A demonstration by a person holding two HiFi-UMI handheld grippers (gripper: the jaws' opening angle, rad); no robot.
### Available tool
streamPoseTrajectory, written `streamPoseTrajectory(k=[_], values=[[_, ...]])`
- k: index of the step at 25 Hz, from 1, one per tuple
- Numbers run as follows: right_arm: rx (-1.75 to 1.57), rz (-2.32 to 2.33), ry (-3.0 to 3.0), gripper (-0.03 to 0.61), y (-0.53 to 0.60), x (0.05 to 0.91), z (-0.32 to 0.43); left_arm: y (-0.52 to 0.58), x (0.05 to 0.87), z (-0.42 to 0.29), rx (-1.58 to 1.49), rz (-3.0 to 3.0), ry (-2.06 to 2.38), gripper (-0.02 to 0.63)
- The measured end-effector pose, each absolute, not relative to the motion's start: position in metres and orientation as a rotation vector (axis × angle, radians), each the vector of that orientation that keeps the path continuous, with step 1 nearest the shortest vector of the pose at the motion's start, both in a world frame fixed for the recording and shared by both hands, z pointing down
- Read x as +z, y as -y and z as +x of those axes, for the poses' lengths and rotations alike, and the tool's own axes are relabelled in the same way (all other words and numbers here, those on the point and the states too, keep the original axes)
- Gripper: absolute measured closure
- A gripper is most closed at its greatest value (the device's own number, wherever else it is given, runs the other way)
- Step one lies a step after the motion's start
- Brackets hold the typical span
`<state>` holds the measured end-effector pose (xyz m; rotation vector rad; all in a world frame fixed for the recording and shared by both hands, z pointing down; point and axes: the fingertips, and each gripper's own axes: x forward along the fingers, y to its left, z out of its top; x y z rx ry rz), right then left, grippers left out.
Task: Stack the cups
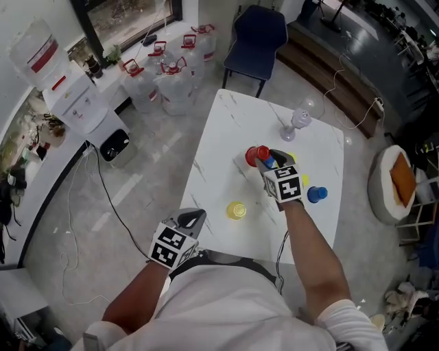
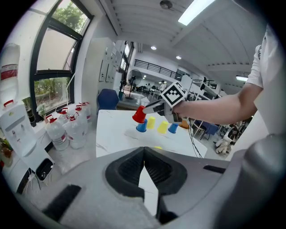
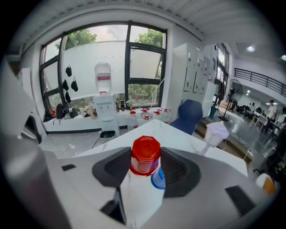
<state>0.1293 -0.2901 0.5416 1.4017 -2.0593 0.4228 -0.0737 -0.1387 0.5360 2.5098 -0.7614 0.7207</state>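
Right gripper grasps the red cup, just above the blue cup. Left gripper is clenched, empty, well back from both.

Premises: a large open-plan office or work hall. Evidence: water dispenser and refill jugs along the window wall; white table with blue chair; floor fan; upper-level railing; people at desks in the background; ceiling strip lights.

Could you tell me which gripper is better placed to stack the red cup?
Right: the right gripper holds the red cup above a blue cup; the left gripper is empty by the table edge.
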Motion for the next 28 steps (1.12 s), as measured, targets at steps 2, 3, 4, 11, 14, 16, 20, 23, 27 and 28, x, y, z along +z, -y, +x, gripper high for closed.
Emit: streamPoseTrajectory(k=[2, 3, 4, 11, 14, 16, 20, 23, 27, 28], values=[[0.446, 1.444, 2.068, 0.368, 0.26, 0.535, 0.138, 0.137, 0.536, -0.062, 0.724, 2.534, 0.725, 0.604], [0.451, 1.46, 2.065, 0.368, 0.245, 0.533, 0.142, 0.136, 0.537, -0.056, 0.726, 2.546, 0.706, 0.604], [0.451, 1.472, 2.06, 0.368, 0.23, 0.532, 0.146, 0.136, 0.537, -0.05, 0.727, 2.558, 0.688, 0.604], [0.51, 1.412, 1.979, 0.368, 0.126, 0.575, 0.147, 0.124, 0.541, -0.034, 0.76, 2.585, 0.626, 0.604], [0.563, 1.392, 1.948, 0.368, 0.097, 0.602, 0.143, 0.118, 0.543, -0.03, 0.768, 2.587, 0.609, 0.604], [0.562, 1.367, 1.936, 0.368, 0.088, 0.615, 0.135, 0.112, 0.545, -0.027, 0.778, 2.587, 0.593, 0.604], [0.448, 1.311, 1.912, 0.368, 0.088, 0.625, 0.126, 0.1, 0.548, -0.023, 0.795, 2.591, 0.566, 0.604], [0.422, 1.288, 1.91, 0.367, 0.089, 0.626, 0.121, 0.095, 0.547, -0.024, 0.802, 2.59, 0.561, 0.604], [0.41, 1.275, 1.914, 0.367, 0.093, 0.628, 0.117, 0.094, 0.548, -0.027, 0.806, 2.579, 0.57, 0.604], [0.412, 1.271, 1.914, 0.367, 0.093, 0.629, 0.117, 0.094, 0.549, -0.027, 0.806, 2.576, 0.573, 0.604]])
